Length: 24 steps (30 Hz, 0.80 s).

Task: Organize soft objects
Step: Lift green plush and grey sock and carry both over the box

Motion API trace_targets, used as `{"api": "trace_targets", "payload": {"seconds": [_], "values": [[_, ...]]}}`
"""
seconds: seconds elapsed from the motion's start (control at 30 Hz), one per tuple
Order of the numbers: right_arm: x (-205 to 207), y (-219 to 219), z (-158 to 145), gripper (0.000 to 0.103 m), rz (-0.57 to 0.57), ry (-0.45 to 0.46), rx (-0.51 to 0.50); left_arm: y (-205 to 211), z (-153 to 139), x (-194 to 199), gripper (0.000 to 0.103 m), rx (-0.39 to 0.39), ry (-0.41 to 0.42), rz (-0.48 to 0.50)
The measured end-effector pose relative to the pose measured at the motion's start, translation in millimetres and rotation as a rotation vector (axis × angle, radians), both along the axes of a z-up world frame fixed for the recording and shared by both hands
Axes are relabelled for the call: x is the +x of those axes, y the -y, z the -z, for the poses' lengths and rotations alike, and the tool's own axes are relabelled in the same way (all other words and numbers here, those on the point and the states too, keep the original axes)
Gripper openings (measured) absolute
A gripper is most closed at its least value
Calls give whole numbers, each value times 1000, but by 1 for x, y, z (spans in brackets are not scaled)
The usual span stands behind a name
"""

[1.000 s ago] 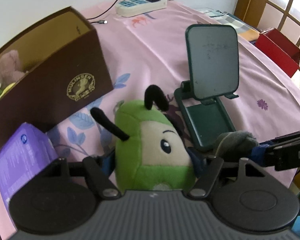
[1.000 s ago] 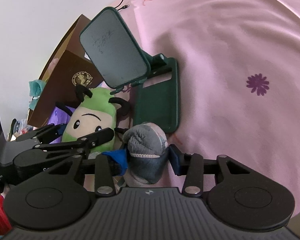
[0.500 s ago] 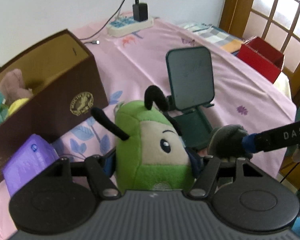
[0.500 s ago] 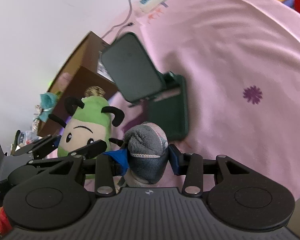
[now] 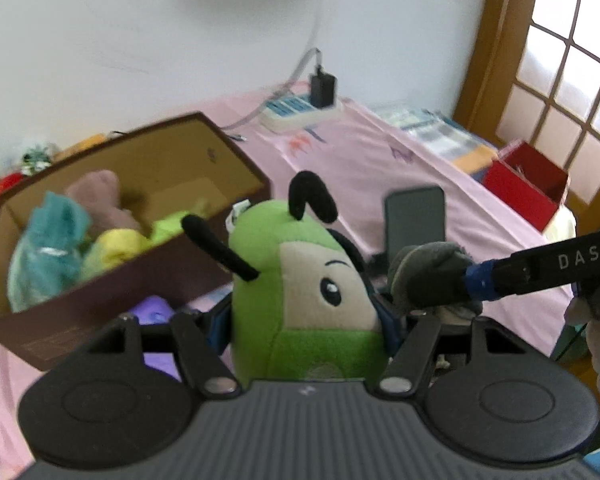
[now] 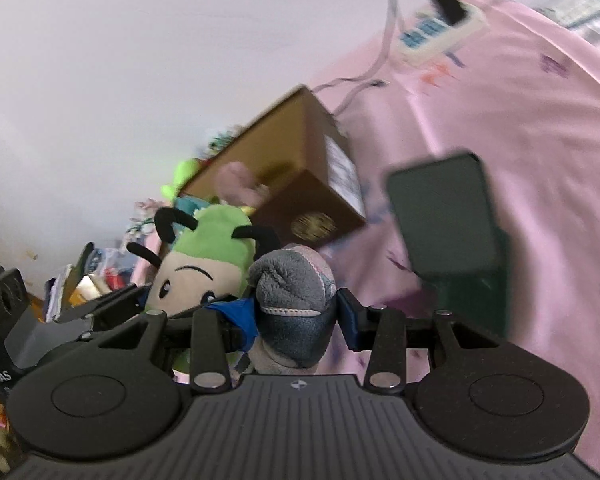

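Observation:
My left gripper [image 5: 304, 320] is shut on a green plush toy [image 5: 300, 280] with black antennae, held high above the pink table. My right gripper [image 6: 296, 312] is shut on a grey rolled sock [image 6: 292, 284], right beside the plush [image 6: 204, 252]; the sock also shows in the left wrist view [image 5: 428, 276]. The open brown cardboard box [image 5: 168, 268] lies below and left, holding several soft items: a teal cloth [image 5: 48, 252], a yellow one [image 5: 116, 244] and a mauve plush [image 5: 100, 196]. The box also shows in the right wrist view [image 6: 312, 200].
A dark green phone stand [image 5: 416, 220] stands on the pink cloth right of the box, also in the right wrist view [image 6: 448, 216]. A purple packet [image 5: 156, 308] lies by the box front. A power strip [image 5: 300, 108] is at the back, a red box [image 5: 524, 188] at right.
Both grippers have risen well above the table with their loads and tilted up. The box interior has come into view, and the phone stand looks smaller and lower.

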State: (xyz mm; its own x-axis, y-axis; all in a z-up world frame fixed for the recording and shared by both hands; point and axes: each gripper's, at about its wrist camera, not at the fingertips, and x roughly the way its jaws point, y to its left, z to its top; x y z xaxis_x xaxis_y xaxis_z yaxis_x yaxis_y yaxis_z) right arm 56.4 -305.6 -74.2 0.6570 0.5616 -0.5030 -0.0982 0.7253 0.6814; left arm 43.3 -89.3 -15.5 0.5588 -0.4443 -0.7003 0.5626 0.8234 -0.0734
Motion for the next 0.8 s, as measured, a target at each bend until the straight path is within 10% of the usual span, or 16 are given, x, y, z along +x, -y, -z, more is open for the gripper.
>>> {"api": "trace_targets", "payload": {"seconds": [0.47,0.8], "values": [[93,-52,-56,25,-110,177,-90,-55,-43,61,68,-37,106,-135],[158,-81,-56,26,-97,187,-337,-53,-34,144,69,-12,96,-183]]}}
